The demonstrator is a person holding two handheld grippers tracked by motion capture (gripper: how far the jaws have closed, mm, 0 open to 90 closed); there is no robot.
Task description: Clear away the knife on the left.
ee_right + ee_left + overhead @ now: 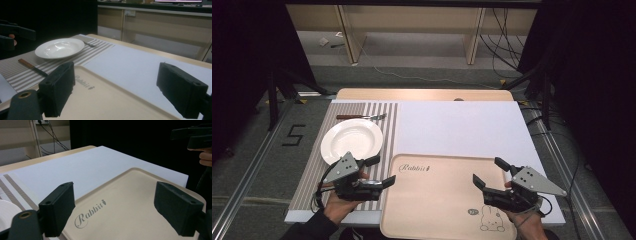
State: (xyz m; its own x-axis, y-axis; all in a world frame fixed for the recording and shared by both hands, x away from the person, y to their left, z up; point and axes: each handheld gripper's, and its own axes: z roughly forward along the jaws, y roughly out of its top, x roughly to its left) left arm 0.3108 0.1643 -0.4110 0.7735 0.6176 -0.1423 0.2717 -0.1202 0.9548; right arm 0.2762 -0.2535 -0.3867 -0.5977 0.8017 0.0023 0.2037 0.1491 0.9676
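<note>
Over the beige tray on the table, my left gripper and right gripper hover at its two sides, jaws spread wide and holding nothing. The white plate sits on the striped mat just beyond my left gripper.
</note>
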